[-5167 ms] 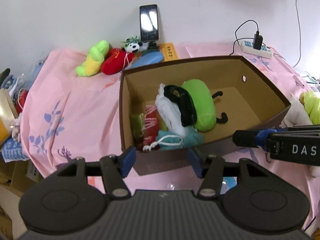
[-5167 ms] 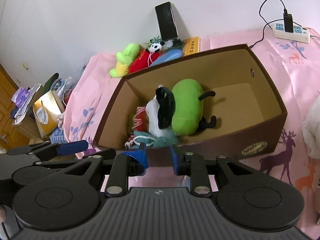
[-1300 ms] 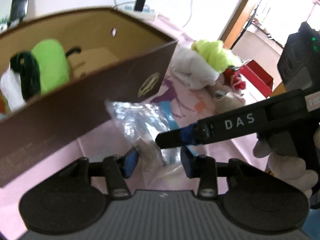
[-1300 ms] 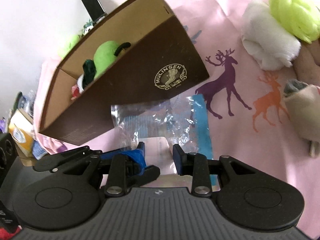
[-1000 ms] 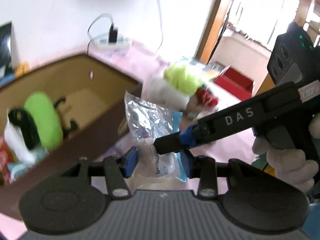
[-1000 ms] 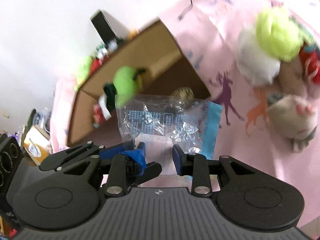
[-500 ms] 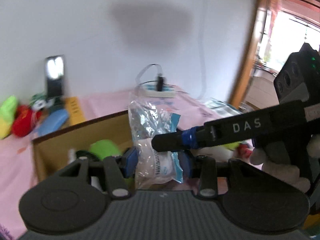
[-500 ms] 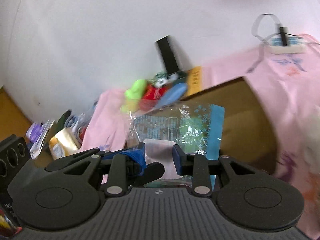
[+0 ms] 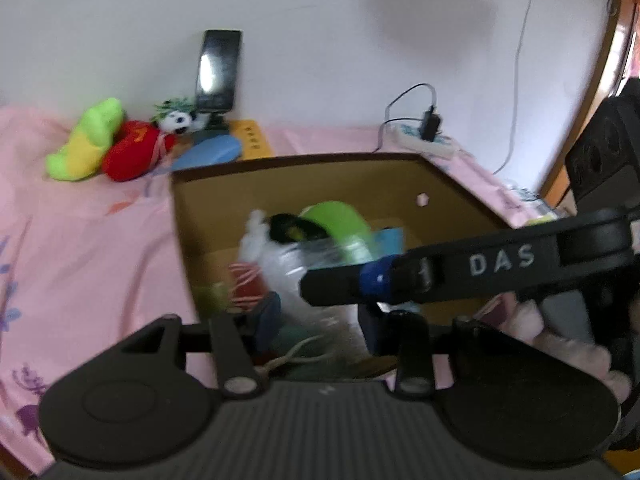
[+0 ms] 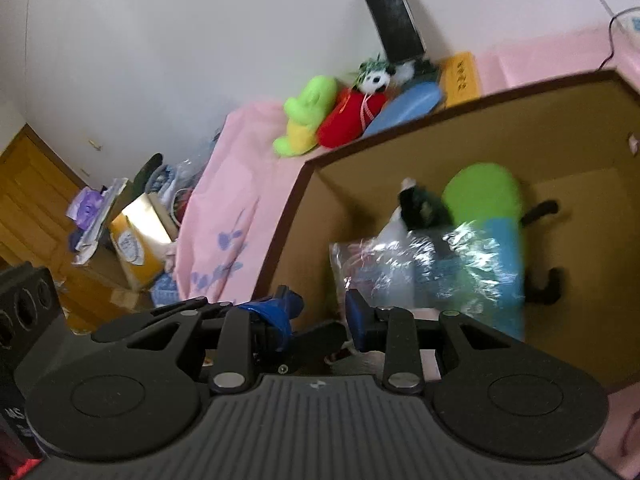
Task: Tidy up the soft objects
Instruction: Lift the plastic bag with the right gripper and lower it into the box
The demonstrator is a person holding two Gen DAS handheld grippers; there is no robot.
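Note:
A crinkly clear plastic bag (image 9: pixel 316 276) with a blue edge (image 10: pixel 500 264) hangs over the open brown cardboard box (image 9: pixel 300 160), just above the soft things in it. My left gripper (image 9: pixel 320 324) has the bag between its blue pads and its jaws are closing on it. My right gripper (image 10: pixel 322 314) is shut on the bag's near edge, and its black finger (image 9: pixel 440 276) reaches across the left wrist view from the right. In the box (image 10: pixel 520 120) lie a green plush (image 10: pixel 480 192), a black-and-white toy (image 9: pixel 288 228) and red-striped pouches (image 9: pixel 244 280).
Behind the box on the pink cloth (image 9: pixel 80 248) lie a green-yellow plush (image 9: pixel 86 144), a red plush (image 9: pixel 136 152), a panda toy (image 9: pixel 176 118), a blue pad (image 9: pixel 208 152) and a propped phone (image 9: pixel 218 68). A power strip (image 9: pixel 424 136) sits back right. Clutter (image 10: pixel 128 232) stands off the cloth's left edge.
Both grippers have swung down toward the box with the bag. The bag, held up in front of the wall half a second ago, now hangs low inside the box opening.

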